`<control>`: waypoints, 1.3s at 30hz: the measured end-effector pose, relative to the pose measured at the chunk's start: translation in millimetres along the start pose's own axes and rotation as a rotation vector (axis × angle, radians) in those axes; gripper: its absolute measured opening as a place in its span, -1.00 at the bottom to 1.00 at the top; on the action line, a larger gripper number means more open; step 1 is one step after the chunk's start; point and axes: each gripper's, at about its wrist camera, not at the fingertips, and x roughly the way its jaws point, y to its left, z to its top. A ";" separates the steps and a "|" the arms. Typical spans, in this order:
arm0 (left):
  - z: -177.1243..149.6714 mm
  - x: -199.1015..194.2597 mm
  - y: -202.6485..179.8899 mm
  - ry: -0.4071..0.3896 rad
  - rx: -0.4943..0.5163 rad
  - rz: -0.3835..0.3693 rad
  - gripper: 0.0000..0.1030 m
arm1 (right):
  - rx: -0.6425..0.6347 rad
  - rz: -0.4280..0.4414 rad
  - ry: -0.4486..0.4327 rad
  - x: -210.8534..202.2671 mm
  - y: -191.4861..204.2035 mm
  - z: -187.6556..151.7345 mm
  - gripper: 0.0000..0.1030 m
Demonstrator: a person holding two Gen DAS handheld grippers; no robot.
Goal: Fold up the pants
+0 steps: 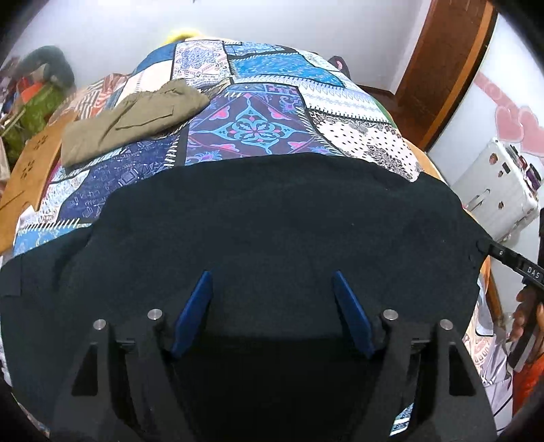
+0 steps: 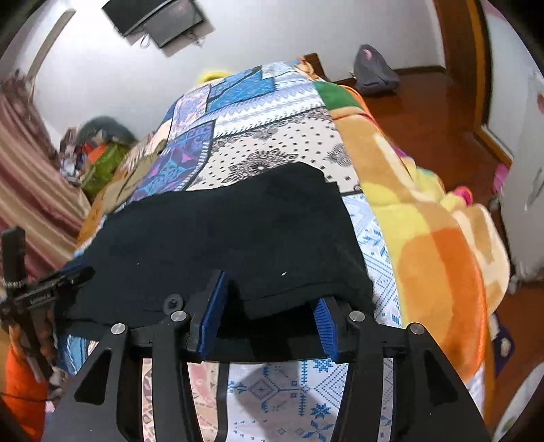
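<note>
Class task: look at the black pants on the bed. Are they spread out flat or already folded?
Folded at least once: the black pants form a compact block on the patchwork bedspread, with stacked layers at the edge near the right gripper. How many folds: cannot tell.

Two pants: one black pair, one folded khaki pair.

White walls enclosed the room; a wall-mounted TV hung ahead, with polished wooden floor right of the bed.
</note>
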 end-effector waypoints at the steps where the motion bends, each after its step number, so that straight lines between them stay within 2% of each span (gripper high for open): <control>1: -0.6 0.0 0.0 -0.002 -0.001 -0.001 0.47 | 0.016 0.009 -0.008 0.1 -2.9 -0.5 -0.12; 7: 0.9 0.7 -1.2 -0.001 0.004 0.009 0.51 | 0.015 -0.022 -0.064 1.0 -6.6 9.4 -0.17; 8: 1.0 0.5 -1.3 -0.002 0.006 0.011 0.51 | 0.010 -0.031 -0.065 2.3 -6.7 11.6 -0.36; 11: 1.6 -1.2 -3.9 -0.002 0.026 0.024 0.51 | -0.019 -0.079 -0.107 -1.4 -3.8 13.9 -0.72; 13: 2.8 -3.4 -6.1 0.000 0.044 0.038 0.50 | -0.011 -0.076 -0.127 -6.9 -6.3 14.0 -0.82; 15: 2.9 -7.8 -8.2 -0.006 0.062 0.048 0.50 | 0.003 -0.067 -0.140 -13.3 -9.6 13.2 -0.83; 19: -1.5 -16.1 -8.8 0.001 0.062 0.018 0.50 | 0.006 -0.069 -0.140 -25.6 -11.7 5.4 -0.85; 27: -26.5 -35.3 -15.6 0.015 0.108 0.014 0.50 | 0.032 -0.077 -0.102 -16.0 -18.1 -4.9 -0.85; 36: -41.9 -47.3 1.1 0.010 0.034 0.027 0.50 | 0.057 -0.111 -0.058 -18.0 -32.6 -10.9 -0.84; 39: -42.7 -55.5 11.8 -0.014 0.002 0.045 0.50 | 0.037 -0.162 -0.035 -25.5 -34.3 -13.7 -0.65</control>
